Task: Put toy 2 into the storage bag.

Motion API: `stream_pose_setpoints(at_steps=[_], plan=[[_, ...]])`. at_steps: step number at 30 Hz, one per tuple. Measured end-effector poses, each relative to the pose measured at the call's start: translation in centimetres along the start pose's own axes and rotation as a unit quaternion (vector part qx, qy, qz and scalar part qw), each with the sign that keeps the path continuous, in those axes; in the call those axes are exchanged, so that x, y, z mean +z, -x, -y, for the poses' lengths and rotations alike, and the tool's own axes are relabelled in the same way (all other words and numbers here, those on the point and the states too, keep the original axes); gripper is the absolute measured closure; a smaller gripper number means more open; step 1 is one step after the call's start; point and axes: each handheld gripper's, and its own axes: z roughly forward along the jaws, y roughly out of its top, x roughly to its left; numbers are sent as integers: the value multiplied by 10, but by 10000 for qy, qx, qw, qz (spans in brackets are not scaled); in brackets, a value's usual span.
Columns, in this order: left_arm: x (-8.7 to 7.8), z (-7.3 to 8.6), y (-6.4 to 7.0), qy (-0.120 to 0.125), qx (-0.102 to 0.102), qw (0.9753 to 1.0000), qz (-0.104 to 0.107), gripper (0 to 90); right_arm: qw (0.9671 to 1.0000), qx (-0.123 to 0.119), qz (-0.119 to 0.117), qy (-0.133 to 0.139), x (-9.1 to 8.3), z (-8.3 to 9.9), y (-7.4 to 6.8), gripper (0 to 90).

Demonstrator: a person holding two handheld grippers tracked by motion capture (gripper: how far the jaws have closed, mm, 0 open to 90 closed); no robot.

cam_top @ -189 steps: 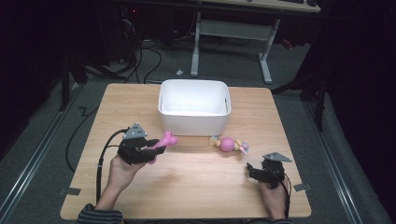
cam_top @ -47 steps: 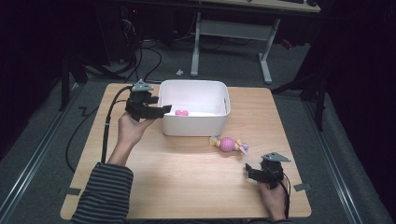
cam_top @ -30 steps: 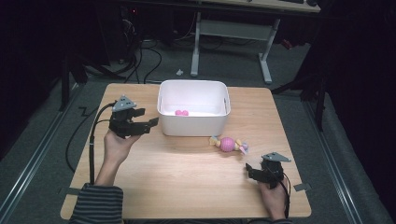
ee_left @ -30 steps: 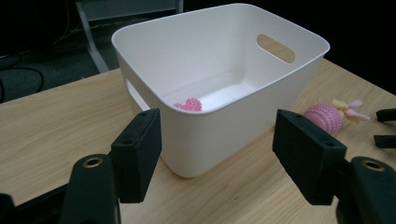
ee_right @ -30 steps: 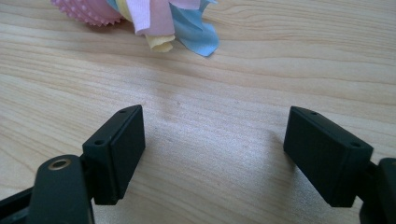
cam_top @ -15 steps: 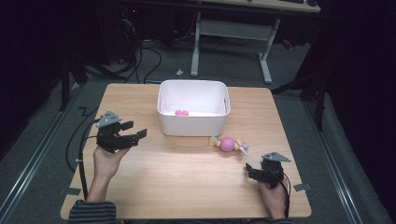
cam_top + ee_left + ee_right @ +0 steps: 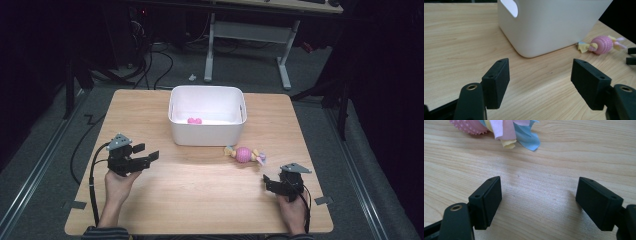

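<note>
A: From up high, I see my left gripper (image 7: 150,157) at lower left, jaws spread, empty.

B: The pink ball toy (image 7: 602,44)?

A: Upper right in its view, beside the white bin (image 7: 554,22).

B: Right gripper (image 7: 537,202)?

A: Spread too. Toy at top; I'd go slow, squeeze the middle.

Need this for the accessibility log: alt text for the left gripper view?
Open left gripper, jaws wide apart and holding nothing, over a wooden table. Ahead stands a white bin; a pink ball toy with cloth tails lies beside it.
</note>
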Motion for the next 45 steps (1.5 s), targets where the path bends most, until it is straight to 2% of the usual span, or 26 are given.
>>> stream_pose_setpoints(at_steps=[3, 6, 11, 15, 21, 29, 45], plan=[[3, 7, 1, -27, 36, 10000, -68, 316, 10000, -1, 3, -1, 0, 0, 0, 211], [9, 16, 0, -84, -24, 9999, -112, 312, 10000, 8, 1, -3, 0, 0, 0, 211], [16, 24, 0, -189, -34, 9997, -173, 309, 10000, 7, -1, -2, 0, 0, 0, 211], [26, 32, 1, -312, 64, 9989, -339, 307, 10000, -1, 1, 1, 0, 0, 0, 212], [33, 38, 0, -386, 62, 9984, -398, 305, 10000, 6, 1, 0, 0, 0, 0, 212], [48, 42, 3, -587, 218, 9961, -630, 306, 10000, 0, 1, -3, 0, 0, 0, 212], [62, 48, 4, -884, 465, 9913, -862, 302, 10000, -23, -17, -7, 0, 0, 0, 209]])
